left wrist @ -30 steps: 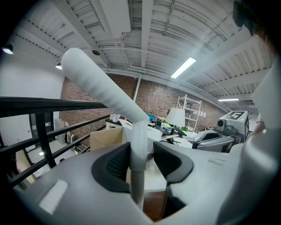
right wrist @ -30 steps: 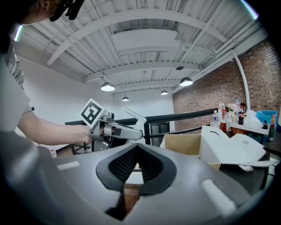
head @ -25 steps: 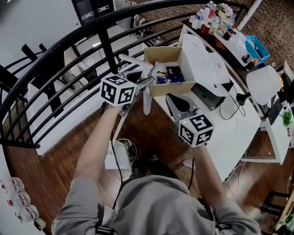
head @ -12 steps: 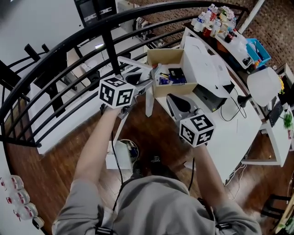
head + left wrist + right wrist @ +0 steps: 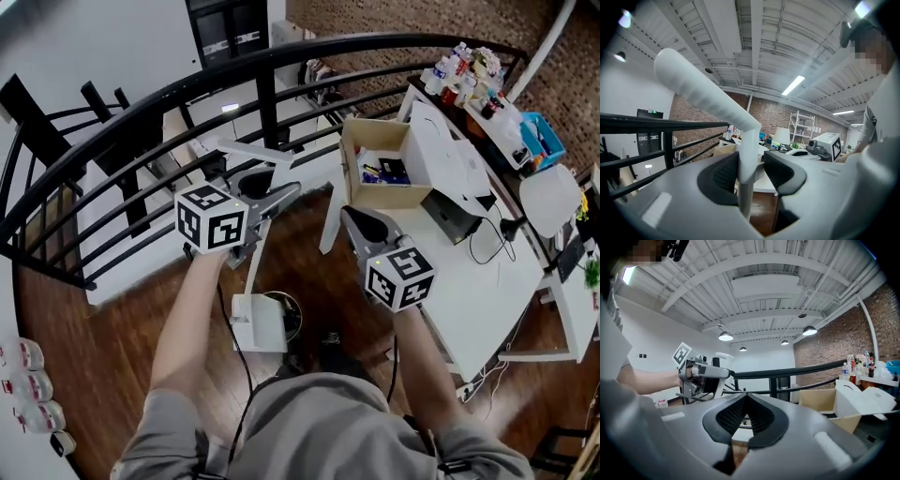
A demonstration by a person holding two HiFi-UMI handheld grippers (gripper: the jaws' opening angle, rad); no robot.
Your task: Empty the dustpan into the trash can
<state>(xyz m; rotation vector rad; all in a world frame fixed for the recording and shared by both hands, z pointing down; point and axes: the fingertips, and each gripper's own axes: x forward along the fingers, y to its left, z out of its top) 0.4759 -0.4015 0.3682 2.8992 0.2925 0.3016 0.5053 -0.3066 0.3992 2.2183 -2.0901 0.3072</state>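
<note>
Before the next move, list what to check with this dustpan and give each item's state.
1. Left gripper clamped on the white handle: ok, jaws press its shaft.
2. Right gripper free: ok, jaws together on nothing.
3. Dustpan keeping its load: cannot tell, contents unclear in the head view.
4. Trash can in sight: cannot tell; only a cardboard box stands on the table.
5. Handle clear of the black railing: cannot tell, its top end looks close.
</note>
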